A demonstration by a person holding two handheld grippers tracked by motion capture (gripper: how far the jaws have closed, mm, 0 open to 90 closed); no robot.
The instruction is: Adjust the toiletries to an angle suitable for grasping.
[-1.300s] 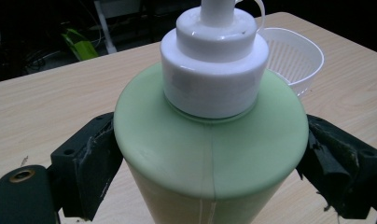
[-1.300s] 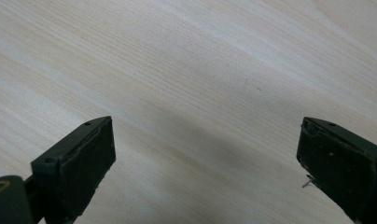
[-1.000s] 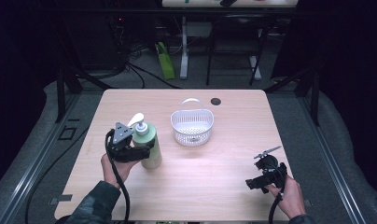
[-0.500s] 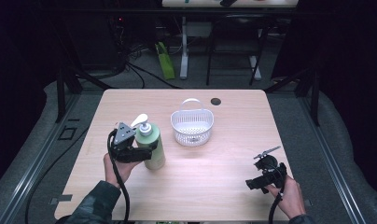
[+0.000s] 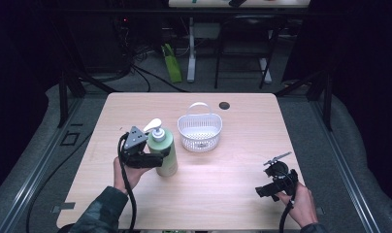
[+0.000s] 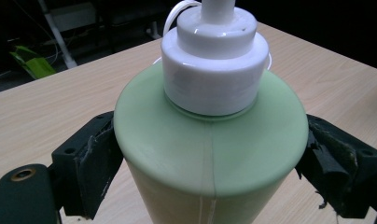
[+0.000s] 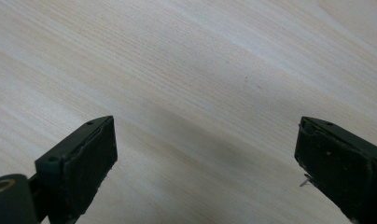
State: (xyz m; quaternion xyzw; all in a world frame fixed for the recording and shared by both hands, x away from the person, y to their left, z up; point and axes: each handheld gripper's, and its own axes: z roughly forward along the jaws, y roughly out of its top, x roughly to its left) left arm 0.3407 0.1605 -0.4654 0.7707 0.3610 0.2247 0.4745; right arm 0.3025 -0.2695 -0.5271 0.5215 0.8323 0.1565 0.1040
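While gripped, bottle shifted nearer basket

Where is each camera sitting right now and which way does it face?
High view: above the person's side, looking forward and down at the table, white basket, both forearms and grippers.
Left gripper view: on the left gripper, looking along its jaws, clamped on the green pump bottle.
Right gripper view: on the right gripper, facing bare tabletop between open jaws.
Shared: the high view and the left gripper view both show the bottle.

Probably a lab: dark cable-strewn floor, desk frames.
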